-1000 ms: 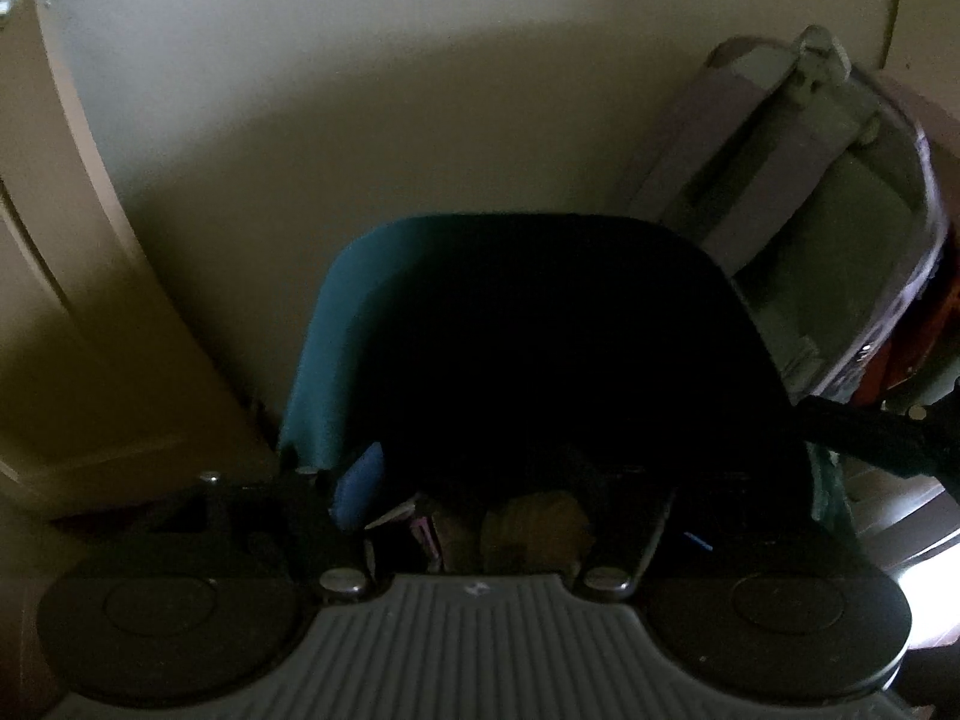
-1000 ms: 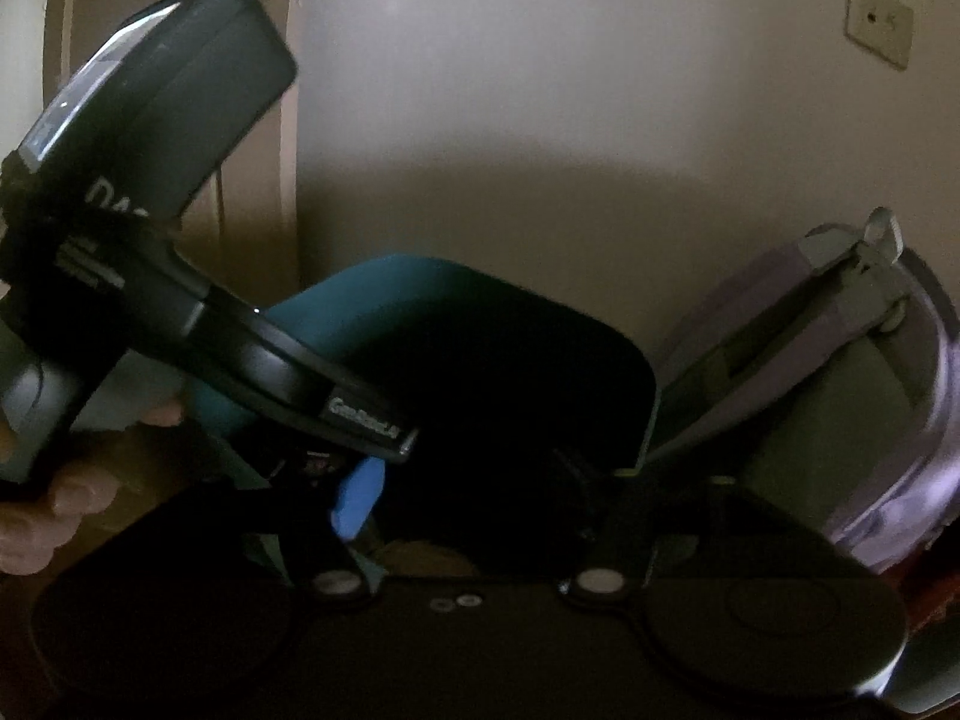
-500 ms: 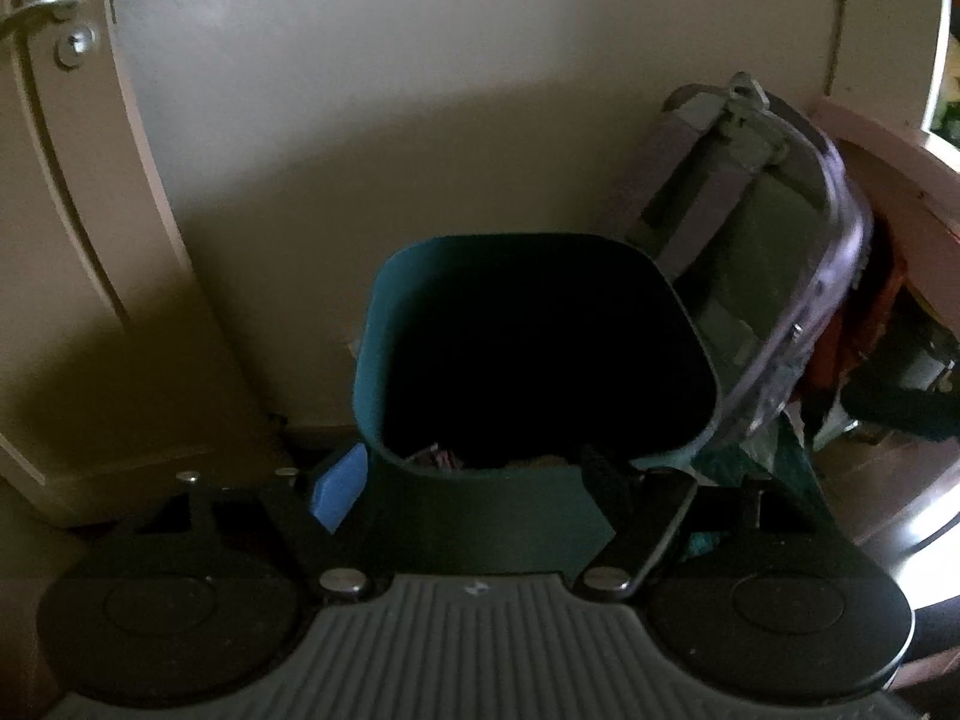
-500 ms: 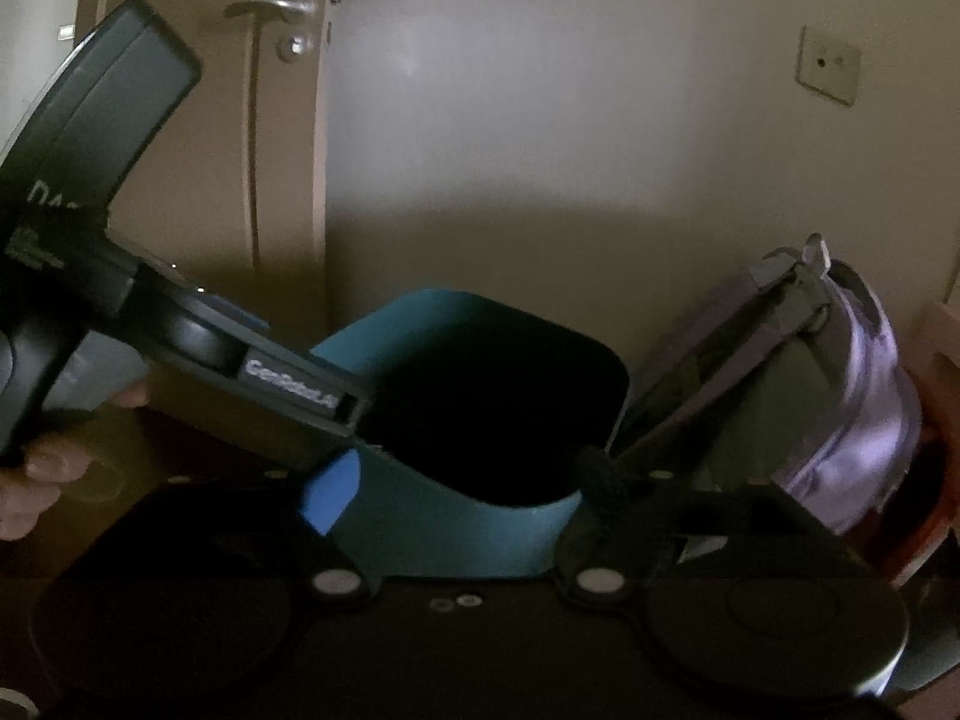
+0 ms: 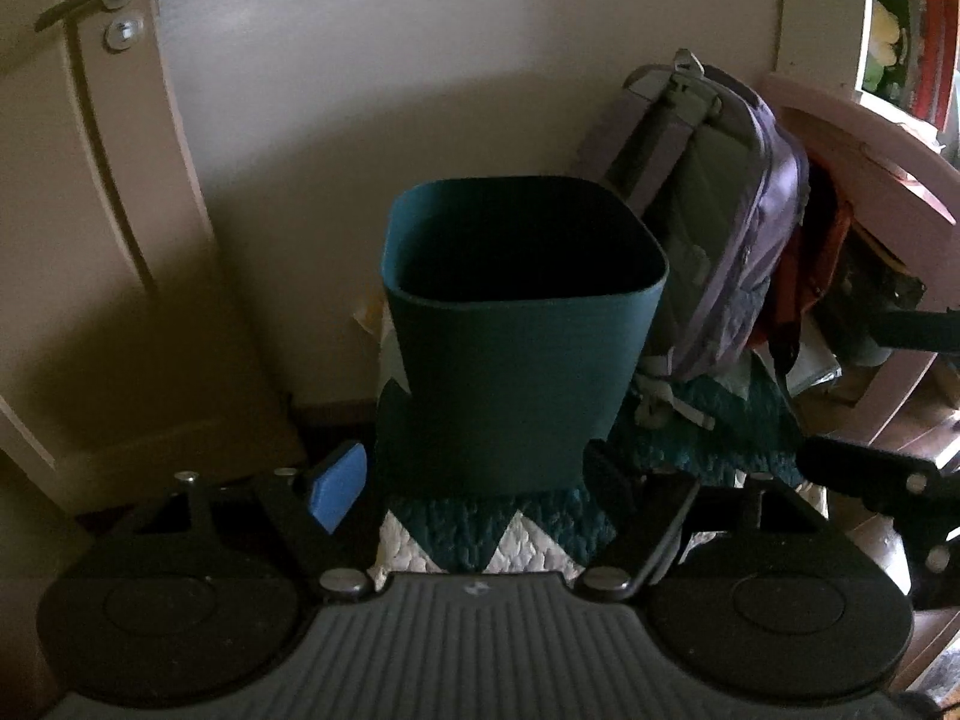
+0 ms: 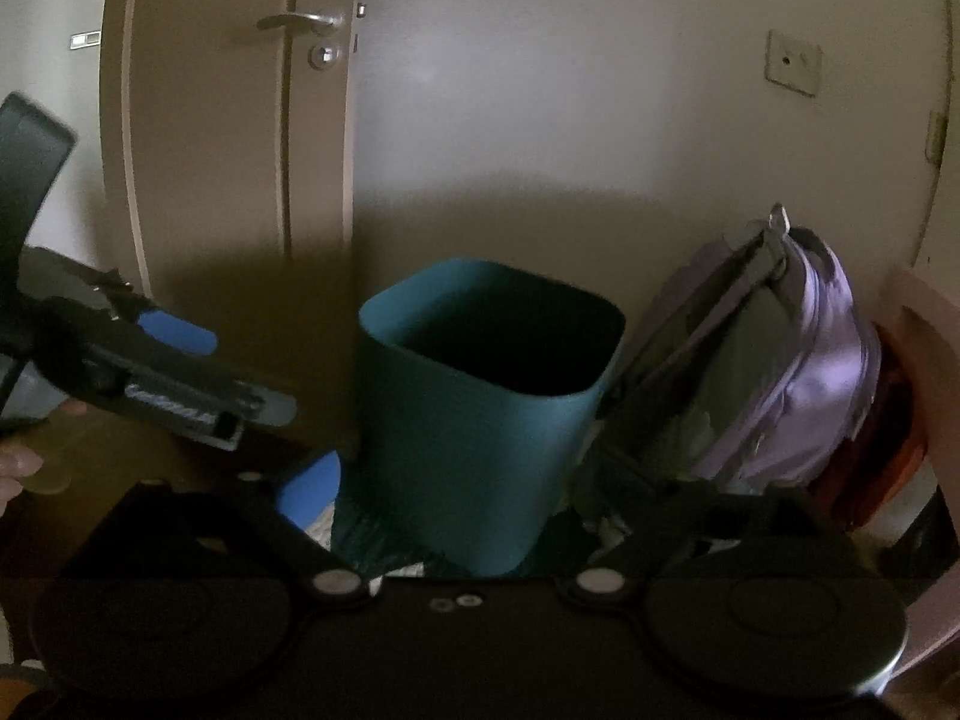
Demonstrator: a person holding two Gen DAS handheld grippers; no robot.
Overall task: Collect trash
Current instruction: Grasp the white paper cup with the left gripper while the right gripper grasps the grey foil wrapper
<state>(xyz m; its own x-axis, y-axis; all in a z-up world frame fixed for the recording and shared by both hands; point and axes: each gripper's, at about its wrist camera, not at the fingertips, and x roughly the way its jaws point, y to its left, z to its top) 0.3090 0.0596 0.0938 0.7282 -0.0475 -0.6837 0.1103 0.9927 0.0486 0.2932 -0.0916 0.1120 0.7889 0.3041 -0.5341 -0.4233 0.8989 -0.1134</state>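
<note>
A teal square trash bin [image 5: 516,348] stands on the floor against the wall; it also shows in the right wrist view [image 6: 474,420]. Its inside is dark and hidden. My left gripper [image 5: 474,474] is open and empty, held back from the bin's near side. It shows from the side in the right wrist view [image 6: 180,372], left of the bin. My right gripper [image 6: 456,492] is open and empty, in front of the bin. No trash is in either gripper.
A purple and grey backpack [image 5: 720,228] leans on the wall right of the bin [image 6: 774,372]. A teal and white zigzag rug [image 5: 516,528] lies under the bin. A beige door [image 6: 240,138] is at left. A pink shelf unit [image 5: 870,180] stands at right.
Both grippers have pulled up and back from over the bin's opening. The bin's contents, seen a second ago, are now out of sight, and the whole bin shows.
</note>
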